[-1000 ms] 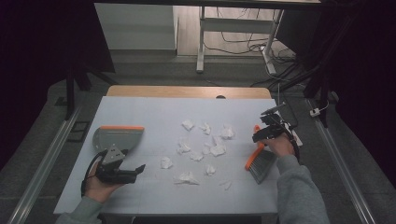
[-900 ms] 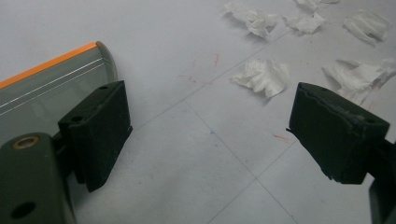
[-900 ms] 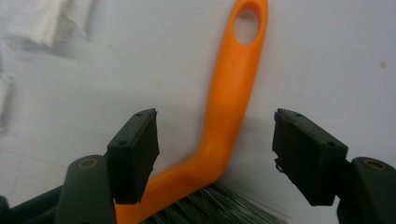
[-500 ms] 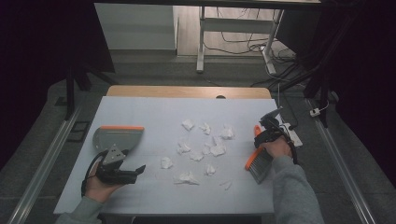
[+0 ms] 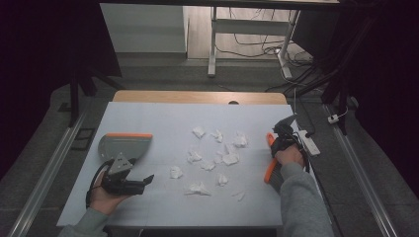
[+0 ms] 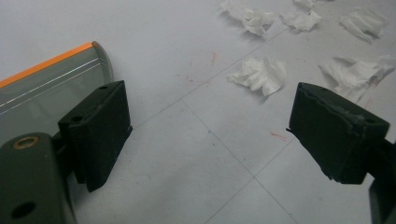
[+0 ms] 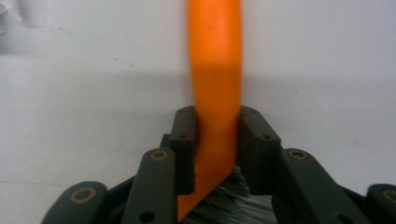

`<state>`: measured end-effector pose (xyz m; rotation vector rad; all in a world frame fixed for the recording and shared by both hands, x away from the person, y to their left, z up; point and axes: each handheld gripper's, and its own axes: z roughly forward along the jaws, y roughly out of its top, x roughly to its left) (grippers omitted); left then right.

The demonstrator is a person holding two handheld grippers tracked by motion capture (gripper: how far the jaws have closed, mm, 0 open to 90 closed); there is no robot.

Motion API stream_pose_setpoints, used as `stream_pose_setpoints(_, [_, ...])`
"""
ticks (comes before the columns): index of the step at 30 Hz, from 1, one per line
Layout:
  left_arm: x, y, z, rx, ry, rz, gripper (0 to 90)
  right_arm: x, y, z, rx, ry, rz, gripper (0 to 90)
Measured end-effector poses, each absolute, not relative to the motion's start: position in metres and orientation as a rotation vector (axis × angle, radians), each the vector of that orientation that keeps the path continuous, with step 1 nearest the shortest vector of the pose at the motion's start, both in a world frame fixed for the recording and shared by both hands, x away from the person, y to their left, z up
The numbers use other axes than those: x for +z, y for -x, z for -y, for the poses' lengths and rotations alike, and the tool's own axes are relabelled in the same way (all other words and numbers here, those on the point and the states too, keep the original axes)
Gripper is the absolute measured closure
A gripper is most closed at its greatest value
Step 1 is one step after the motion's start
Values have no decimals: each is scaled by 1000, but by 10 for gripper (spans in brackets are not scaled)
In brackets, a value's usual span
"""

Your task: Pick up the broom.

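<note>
A hand brush with an orange handle (image 7: 215,70) and grey bristles (image 7: 233,198) lies at the table's right side; its orange handle (image 5: 270,170) also shows from above. My right gripper (image 7: 217,135) has just been closing and is now shut on that handle, both pads pressing its sides. My right gripper (image 5: 279,139) points down at the brush. A grey dustpan with an orange edge (image 5: 124,145) rests at the left. Just in front of it, my left gripper (image 5: 146,181) lies low and open, nothing between its jaws. Crumpled paper scraps (image 5: 217,157) litter the middle of the table.
A white power strip (image 5: 310,143) lies at the table's right edge, beside the right hand. The dustpan (image 6: 44,86) sits left of the left gripper (image 6: 210,135), with paper scraps (image 6: 259,74) ahead. The wooden far edge (image 5: 197,97) bounds the white cover.
The right gripper has dipped a little toward the brush and shut on its orange handle. The left hand and the dustpan have stayed put.
</note>
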<state>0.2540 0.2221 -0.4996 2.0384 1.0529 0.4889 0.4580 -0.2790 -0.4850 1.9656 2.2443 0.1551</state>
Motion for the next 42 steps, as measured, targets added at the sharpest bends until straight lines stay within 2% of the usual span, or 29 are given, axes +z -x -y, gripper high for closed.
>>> stream_pose_setpoints(11, [-500, -255, -223, 489, -2041, -1053, 132, -482, -456, 290, 260, -1930, -2339, 711])
stream_pose_setpoints(22, [-501, -256, -223, 490, -2041, -1059, 132, -458, -440, 313, 678, -1847, -2420, 713])
stream_pose_setpoints(42, [-500, -257, -218, 489, -2033, -1061, 137, -424, -419, 294, 1219, -1669, -2348, 712])
